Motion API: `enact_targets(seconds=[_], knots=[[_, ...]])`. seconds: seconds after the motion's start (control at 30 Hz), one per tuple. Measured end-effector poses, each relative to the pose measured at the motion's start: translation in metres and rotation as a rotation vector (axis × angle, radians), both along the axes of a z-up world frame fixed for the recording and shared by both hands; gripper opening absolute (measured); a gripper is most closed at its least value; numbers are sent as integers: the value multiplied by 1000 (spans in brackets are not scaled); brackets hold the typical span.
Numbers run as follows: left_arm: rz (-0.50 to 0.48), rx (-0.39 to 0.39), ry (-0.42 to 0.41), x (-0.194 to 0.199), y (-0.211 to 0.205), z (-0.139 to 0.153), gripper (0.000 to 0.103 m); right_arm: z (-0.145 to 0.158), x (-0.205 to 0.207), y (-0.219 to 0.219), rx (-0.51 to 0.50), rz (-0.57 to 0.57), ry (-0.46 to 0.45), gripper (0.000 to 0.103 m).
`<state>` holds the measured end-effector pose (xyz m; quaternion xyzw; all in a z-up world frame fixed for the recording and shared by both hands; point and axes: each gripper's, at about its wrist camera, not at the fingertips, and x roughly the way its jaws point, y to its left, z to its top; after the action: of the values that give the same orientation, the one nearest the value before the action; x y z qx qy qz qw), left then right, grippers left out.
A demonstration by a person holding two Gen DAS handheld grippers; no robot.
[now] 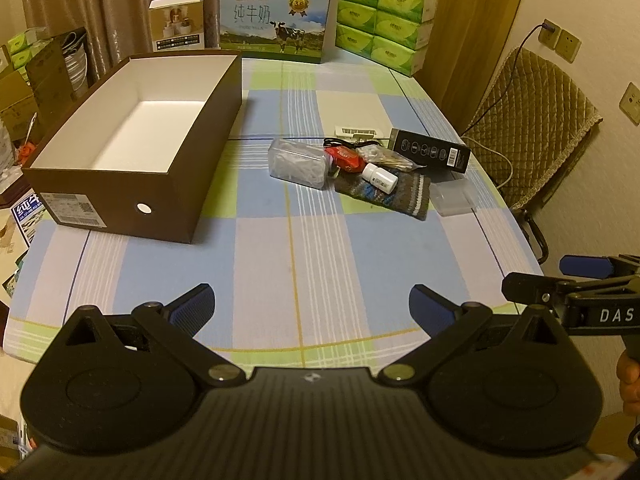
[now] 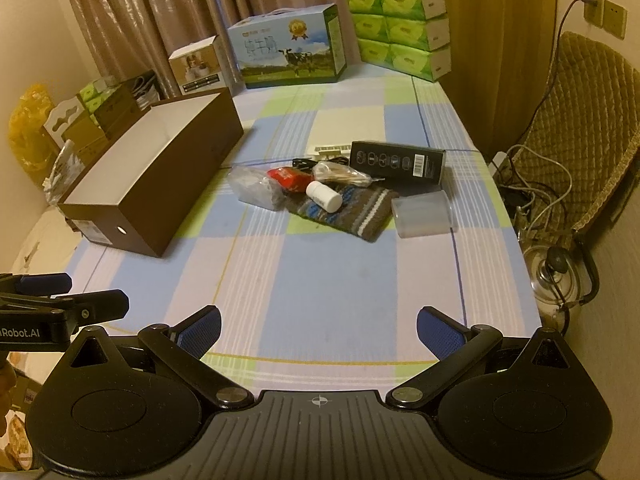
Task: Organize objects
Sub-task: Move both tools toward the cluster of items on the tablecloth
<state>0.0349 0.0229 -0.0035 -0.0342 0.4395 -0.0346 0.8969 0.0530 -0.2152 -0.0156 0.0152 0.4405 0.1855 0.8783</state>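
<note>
**My two hand-held grippers, as the wrist views show them**

My left hand-held gripper (image 1: 312,308) is matte black plastic: a ribbed central body carrying a small crosshair mark, flanked by two rounded housings, each with a raised disc and a triangular cut-out. Silver rivets pin the link arms, which end in fingers (image 1: 192,306) faced with blue textured pads.

My right hand-held gripper (image 2: 318,330) has the same build, with the same blue pads on its fingers (image 2: 438,334).

Seen side-on from the other camera, each unit shows a black clamp-like bar with small screws and white lettering: "DAS" on the right one, "Robot.AI" on the left.
</note>
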Motion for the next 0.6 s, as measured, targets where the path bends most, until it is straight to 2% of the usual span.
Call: enact_targets(seconds=[0.6], knots=[[-73, 2, 16, 37, 25, -5, 102, -4, 17, 26, 5, -78, 6, 101]])
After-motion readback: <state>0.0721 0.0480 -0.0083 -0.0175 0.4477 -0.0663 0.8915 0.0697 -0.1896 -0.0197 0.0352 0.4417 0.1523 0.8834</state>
